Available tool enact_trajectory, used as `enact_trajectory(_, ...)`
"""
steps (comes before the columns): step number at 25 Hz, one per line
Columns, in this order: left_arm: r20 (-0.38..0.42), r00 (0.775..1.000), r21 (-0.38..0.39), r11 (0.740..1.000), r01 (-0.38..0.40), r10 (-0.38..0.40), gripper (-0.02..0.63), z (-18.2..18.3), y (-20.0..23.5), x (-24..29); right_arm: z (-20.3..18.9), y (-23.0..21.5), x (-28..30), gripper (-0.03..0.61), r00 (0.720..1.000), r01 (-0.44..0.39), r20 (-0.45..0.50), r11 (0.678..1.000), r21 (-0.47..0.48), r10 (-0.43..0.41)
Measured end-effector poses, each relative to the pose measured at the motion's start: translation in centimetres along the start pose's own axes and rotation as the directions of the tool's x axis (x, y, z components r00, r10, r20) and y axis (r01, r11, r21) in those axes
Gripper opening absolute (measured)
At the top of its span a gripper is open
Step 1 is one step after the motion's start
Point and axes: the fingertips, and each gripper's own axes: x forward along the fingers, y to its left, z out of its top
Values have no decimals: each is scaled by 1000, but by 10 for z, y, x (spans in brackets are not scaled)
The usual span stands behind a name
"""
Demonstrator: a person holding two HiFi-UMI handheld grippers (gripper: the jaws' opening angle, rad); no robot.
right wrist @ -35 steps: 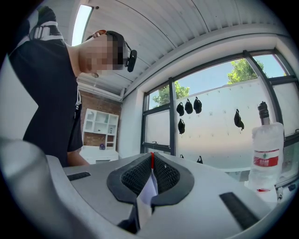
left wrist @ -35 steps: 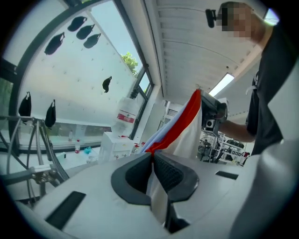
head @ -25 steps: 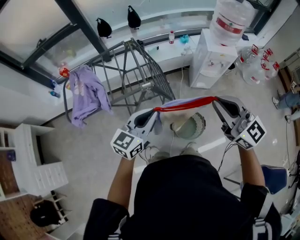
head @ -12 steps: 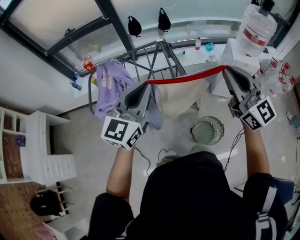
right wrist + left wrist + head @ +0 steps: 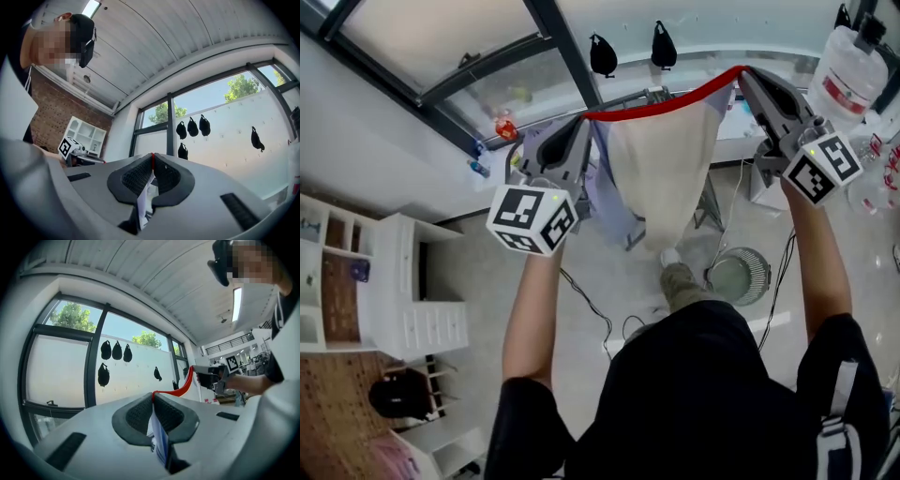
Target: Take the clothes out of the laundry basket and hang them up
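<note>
Left claw (image 5: 584, 120) pinching shut on cream garment (image 5: 661, 178) at one end of red hem (image 5: 666, 103), right claw (image 5: 744, 75) clamping shut on other end; hem stretching taut between them. Garment hanging down in air in front of person, bluish fold (image 5: 607, 202) drooping beside left claw. Drying rack (image 5: 653, 93) showing partly behind garment. Laundry basket (image 5: 739, 275) sitting on floor below right arm, well apart from garment. Black bags (image 5: 603, 54) hanging at window beyond
</note>
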Motion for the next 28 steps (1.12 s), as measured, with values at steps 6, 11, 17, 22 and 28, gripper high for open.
enact_trajectory(6,-84,996,16,1000,-19,20,14,-31,49,62,-49,-53,79,9,1000,-15,-25,996,92,18)
enact_trajectory(11,-146,985,-62,993,-97,87,14,-79,122,115,-108,-105,151,9,996,-35,-77,994,103,43)
enact_trajectory(17,-261,960,-80,989,-128,103,12,-146,180,190,-192,-164,221,9,983,-46,-165,983,178,76)
enact_trajectory(22,-352,929,-118,980,-163,112,12,-210,219,246,-271,-208,260,9,965,-27,-248,970,241,89)
enact_trajectory(28,-495,863,-146,970,-194,98,12,-307,249,301,-374,-240,289,9,916,-16,-386,971,238,110)
